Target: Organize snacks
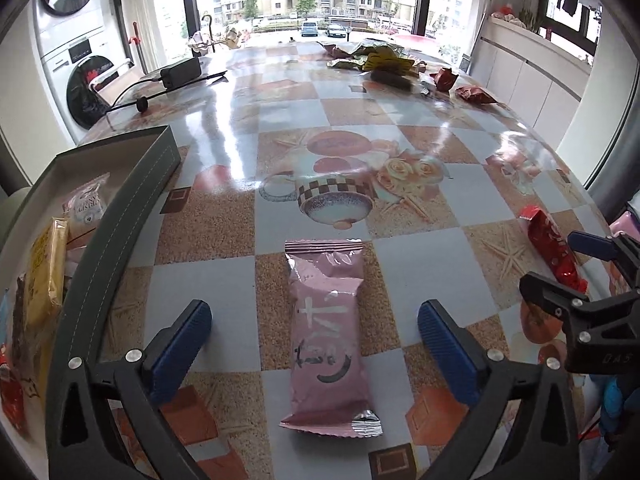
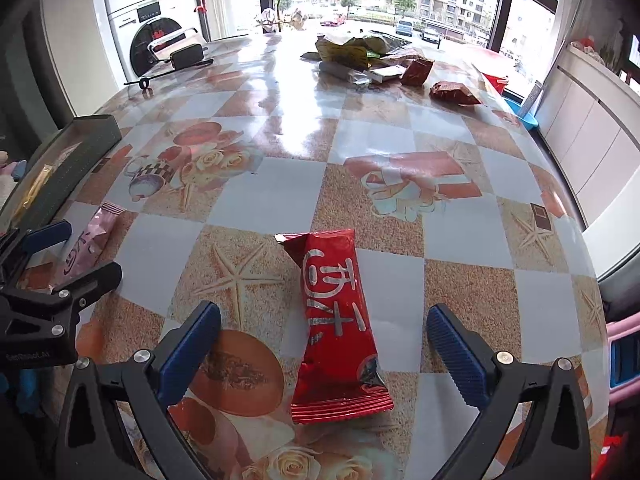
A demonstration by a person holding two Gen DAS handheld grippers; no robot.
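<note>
A pink snack pack (image 1: 326, 336) lies flat on the patterned table, between the open fingers of my left gripper (image 1: 314, 344); the blue pads stand apart from it on both sides. A red snack pack (image 2: 338, 328) lies between the open fingers of my right gripper (image 2: 324, 344), not touched. The dark grey box (image 1: 120, 216) at the left holds several snack packs, among them a yellow pack (image 1: 44, 268). The pink pack (image 2: 90, 240) and the left gripper (image 2: 60, 264) show at the left of the right wrist view; the red pack (image 1: 554, 250) shows at the right of the left wrist view.
A heap of wrappers and packs (image 2: 360, 54) lies at the table's far side, with a red pack (image 2: 454, 92) beside it. A black power adapter with cable (image 1: 180, 72) sits far left. A washing machine (image 2: 156, 36) stands behind the table. The table edge (image 2: 588, 240) curves at the right.
</note>
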